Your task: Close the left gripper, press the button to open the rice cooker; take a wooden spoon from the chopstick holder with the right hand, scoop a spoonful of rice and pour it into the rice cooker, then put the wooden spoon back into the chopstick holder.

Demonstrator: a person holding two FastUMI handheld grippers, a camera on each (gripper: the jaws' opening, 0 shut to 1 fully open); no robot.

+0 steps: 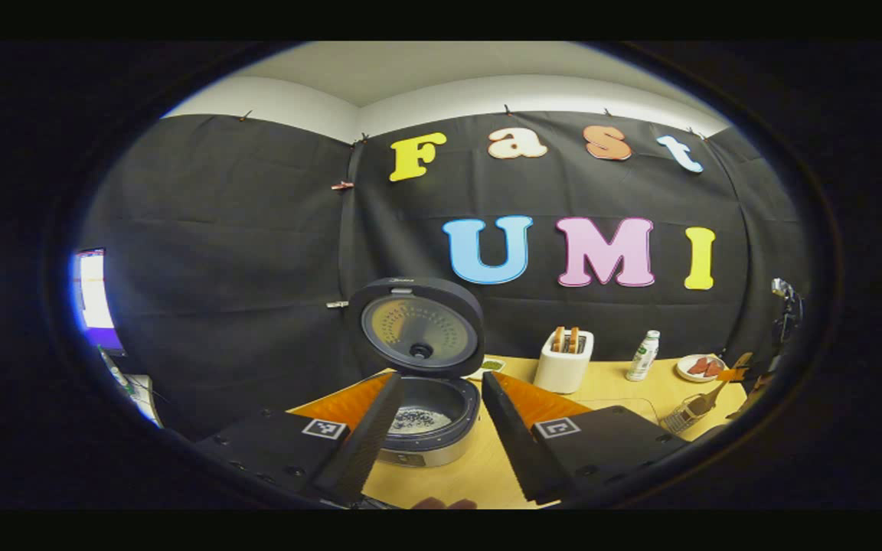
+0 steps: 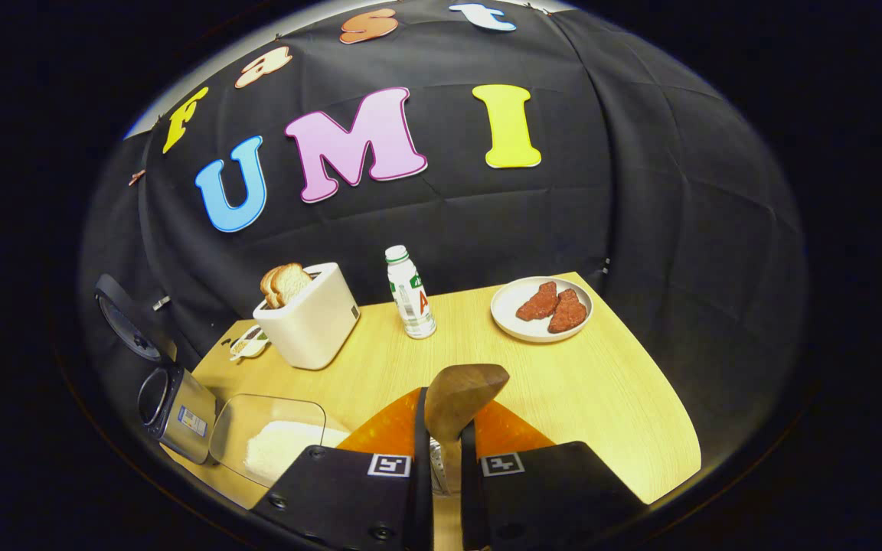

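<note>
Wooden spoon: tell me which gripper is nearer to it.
Right. The right gripper has both fingers closed on the wooden spoon handle. The left gripper hangs open in front of the open rice cooker, well away from the spoon.

left gripper [image 1: 433,436]: jaws spread | right gripper [image 2: 441,459]: jaws clamped together

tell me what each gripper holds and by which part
Right gripper holds the wooden spoon by its handle just below the bowl. Left gripper is open, holding nothing.
</note>
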